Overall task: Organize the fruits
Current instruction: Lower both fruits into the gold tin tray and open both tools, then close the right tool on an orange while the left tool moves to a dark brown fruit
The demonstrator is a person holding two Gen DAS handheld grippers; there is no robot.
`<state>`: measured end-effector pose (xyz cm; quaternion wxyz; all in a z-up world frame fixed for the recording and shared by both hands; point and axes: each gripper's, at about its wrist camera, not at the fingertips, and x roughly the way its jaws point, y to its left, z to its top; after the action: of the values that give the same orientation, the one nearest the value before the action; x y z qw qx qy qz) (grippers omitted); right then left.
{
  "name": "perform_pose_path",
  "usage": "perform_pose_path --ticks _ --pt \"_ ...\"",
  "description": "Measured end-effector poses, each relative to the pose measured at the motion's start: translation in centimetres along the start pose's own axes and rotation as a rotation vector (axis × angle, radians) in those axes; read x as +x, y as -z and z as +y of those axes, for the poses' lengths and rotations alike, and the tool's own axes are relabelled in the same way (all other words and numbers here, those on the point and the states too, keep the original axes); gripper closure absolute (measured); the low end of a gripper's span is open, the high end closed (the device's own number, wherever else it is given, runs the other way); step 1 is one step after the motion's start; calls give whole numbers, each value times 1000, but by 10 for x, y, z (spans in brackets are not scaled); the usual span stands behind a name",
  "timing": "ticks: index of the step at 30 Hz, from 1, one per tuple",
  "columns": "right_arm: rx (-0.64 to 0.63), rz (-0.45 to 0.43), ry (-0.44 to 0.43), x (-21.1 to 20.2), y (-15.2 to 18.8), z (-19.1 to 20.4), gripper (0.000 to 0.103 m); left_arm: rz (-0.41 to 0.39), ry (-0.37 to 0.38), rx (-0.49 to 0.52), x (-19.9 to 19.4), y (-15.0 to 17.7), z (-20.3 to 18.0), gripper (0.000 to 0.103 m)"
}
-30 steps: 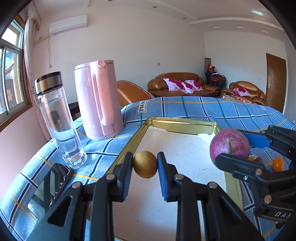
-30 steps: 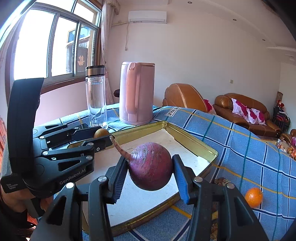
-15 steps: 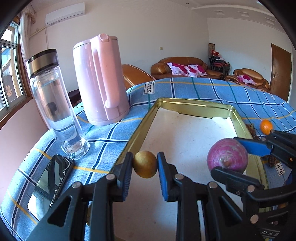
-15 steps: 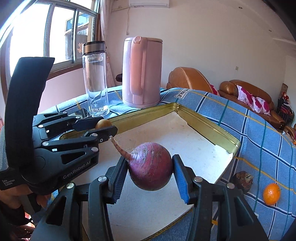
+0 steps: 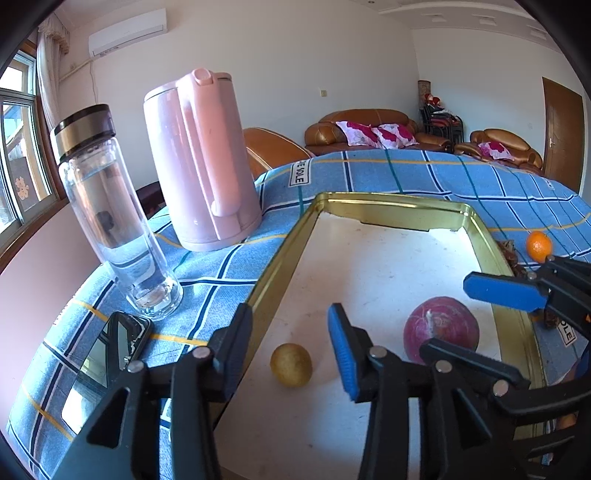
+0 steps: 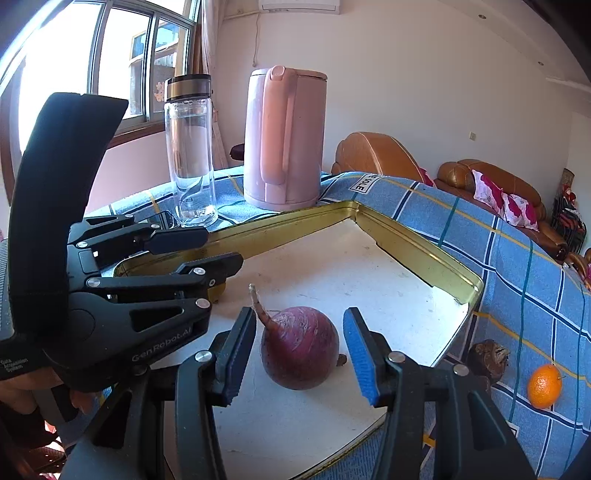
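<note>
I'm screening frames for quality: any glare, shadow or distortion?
Left wrist view: fisheye bends the pink plastic kettle; sun glare whitens the gold metal tray's far floor. Right wrist view: window blown out, purple round radish sharp.

You worked in a bright living room with white walls (image 5: 332,74). A window (image 6: 122,62) let strong daylight in on your left, with an air conditioner (image 5: 127,31) mounted high beside it. Brown leather sofas (image 5: 369,129) with floral cushions (image 5: 373,133) lined the far wall, near a brown wooden door (image 5: 563,133).
</note>
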<state>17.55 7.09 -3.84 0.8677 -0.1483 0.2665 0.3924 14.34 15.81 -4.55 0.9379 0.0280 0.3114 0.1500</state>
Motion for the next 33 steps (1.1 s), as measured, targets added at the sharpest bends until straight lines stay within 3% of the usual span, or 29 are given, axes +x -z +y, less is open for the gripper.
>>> perform_pose_path --ticks 1,5,9,16,25,33 --pt "1 -4 2 -1 0 0 48 -10 -5 -12 -2 0 2 41" --pt "30 -52 24 -15 4 -5 31 -37 -11 -51 -8 1 8 24" --pt "33 -91 54 -33 11 -10 29 -86 -27 -65 -21 3 4 12" --pt "89 -148 122 -82 31 -43 28 -144 11 -63 -46 4 -22 7" --pt "218 -104 357 -127 68 -116 27 -213 102 22 -75 -3 -85 7" --pt "314 -37 385 -136 95 -154 27 -175 175 117 -77 -3 -142 7"
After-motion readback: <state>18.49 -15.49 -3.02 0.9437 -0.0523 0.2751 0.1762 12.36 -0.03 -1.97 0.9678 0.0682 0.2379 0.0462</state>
